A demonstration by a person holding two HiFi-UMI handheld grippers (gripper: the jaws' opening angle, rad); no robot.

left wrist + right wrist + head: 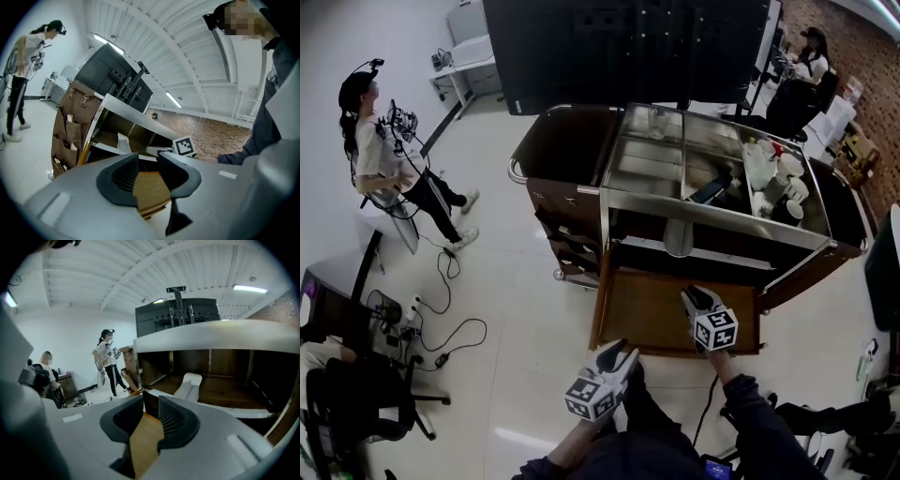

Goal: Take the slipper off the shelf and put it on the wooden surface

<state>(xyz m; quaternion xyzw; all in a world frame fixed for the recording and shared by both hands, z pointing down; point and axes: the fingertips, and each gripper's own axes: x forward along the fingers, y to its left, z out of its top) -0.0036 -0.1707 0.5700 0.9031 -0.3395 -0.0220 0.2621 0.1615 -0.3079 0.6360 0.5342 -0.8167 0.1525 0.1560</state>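
Note:
A white slipper [678,237] stands on the cart's lower shelf [712,253], under the metal top rail. In front of it a wooden surface [647,309] juts out from the cart, with nothing on it. My right gripper [694,298] hovers over that board's right half, open and empty, facing the slipper [189,384] on the shelf. My left gripper [625,353] is at the board's front edge, to the left and nearer to me, open with nothing between its fingers. In the left gripper view the slipper [123,142] shows farther off, left of the right gripper's marker cube [184,146].
The cart's top [675,159] carries cups and dishes [778,183] at its right end. A person [380,155] stands on the floor far left, with cables [441,319] and a chair [356,394] nearby. Another person [806,66] sits at the back right.

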